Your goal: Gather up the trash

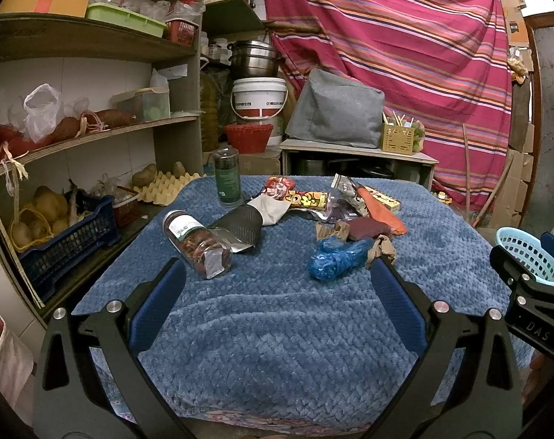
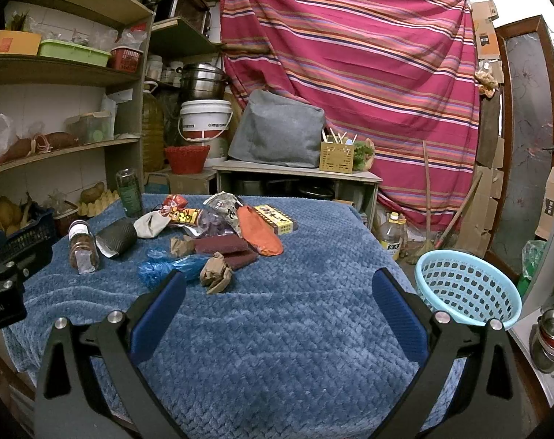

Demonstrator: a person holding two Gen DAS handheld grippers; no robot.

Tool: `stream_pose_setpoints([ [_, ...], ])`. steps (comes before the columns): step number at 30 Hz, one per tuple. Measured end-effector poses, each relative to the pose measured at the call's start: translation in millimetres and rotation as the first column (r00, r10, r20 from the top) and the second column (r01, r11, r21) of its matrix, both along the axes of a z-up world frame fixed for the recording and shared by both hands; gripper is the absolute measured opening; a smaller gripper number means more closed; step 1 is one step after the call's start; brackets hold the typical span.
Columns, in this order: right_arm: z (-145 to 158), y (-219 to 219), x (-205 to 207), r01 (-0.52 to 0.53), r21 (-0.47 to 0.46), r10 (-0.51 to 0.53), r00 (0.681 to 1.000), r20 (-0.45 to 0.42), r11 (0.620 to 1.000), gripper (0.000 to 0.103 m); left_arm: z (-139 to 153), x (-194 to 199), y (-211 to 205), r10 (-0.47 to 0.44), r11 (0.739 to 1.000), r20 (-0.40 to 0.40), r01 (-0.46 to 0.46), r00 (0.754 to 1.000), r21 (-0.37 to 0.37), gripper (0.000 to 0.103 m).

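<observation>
Both tongs, left tongs [image 1: 277, 278] and right tongs [image 2: 279, 285], hover wide open and empty over the blue tabletop [image 2: 295, 347], trash pile [image 2: 211, 234] ahead, light-blue basket [image 2: 467, 285] positioned at the right edge, apparently for deposits.

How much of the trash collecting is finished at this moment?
Nothing looks done: the light blue basket at the table's right edge appears empty. Nothing is in hand: the left tongs and the right tongs are both open over bare blue cover. All is left: the blue plastic bag, crumpled brown paper, snack wrappers and the rest remain piled on the table.
</observation>
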State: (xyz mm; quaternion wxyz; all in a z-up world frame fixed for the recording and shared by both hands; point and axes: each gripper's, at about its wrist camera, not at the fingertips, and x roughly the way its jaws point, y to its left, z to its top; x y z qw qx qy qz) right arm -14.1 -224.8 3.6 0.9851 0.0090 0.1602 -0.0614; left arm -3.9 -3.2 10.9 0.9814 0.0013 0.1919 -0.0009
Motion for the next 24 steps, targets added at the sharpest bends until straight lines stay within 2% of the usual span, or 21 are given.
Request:
stream_pose_setpoints([
  [15,5,-7,5,0.008,0.006,-0.008,1.0,-0.008,1.0,0.099,2,4,0,0.016,1.0,0.0,-0.016,1.0,0.012,0.098],
  [19,13,-17,20,0.019,0.032,-0.018,0.999,-0.027,0.999,0.099,10,20,7,0.046,0.999,-0.011,-0.046,0.999,0.0,0.098],
  [24,37,-30,52,-0.006,0.066,0.007,1.0,-0.016,0.998,0.099,36,56,18,0.066,0.997,-0.003,-0.066,0.998,-0.028,0.098],
])
